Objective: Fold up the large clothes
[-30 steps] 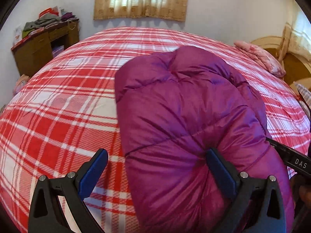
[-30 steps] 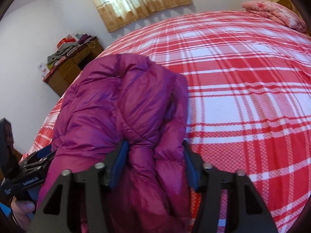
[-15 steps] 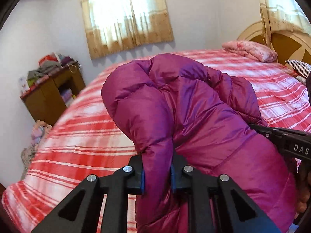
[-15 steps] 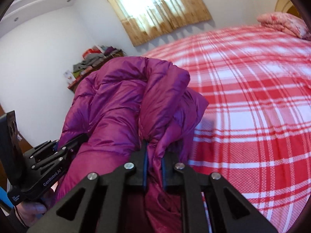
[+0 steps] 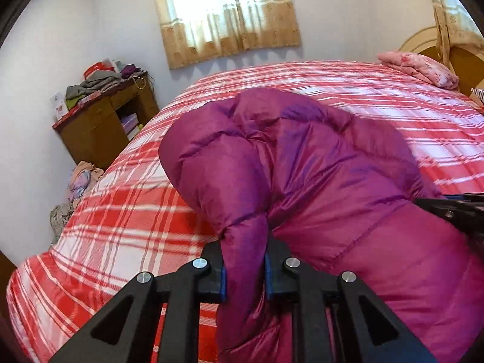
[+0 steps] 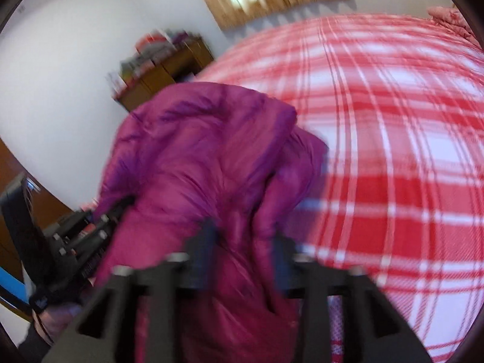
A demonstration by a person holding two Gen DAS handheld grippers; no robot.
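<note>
A magenta puffer jacket (image 5: 317,181) is bunched on the red plaid bed (image 5: 121,205). My left gripper (image 5: 244,269) is shut on a fold of its near edge. In the blurred right wrist view the jacket (image 6: 196,166) fills the near left, and my right gripper (image 6: 245,260) has its jaws somewhat apart around a fold of it. The right gripper's body also shows at the right edge of the left wrist view (image 5: 453,211). The left gripper's body shows at the lower left of the right wrist view (image 6: 60,248).
A wooden cabinet (image 5: 103,124) piled with clothes stands against the far left wall. More clothes lie on the floor (image 5: 78,181) beside the bed. A pink pillow (image 5: 420,69) and a wooden headboard (image 5: 447,54) are at the far right. A curtained window (image 5: 230,15) is behind.
Both grippers closed on folds of the jacket and lifted it. Since half a second ago the right jaws have spread wider and that view has swung, blurred.
</note>
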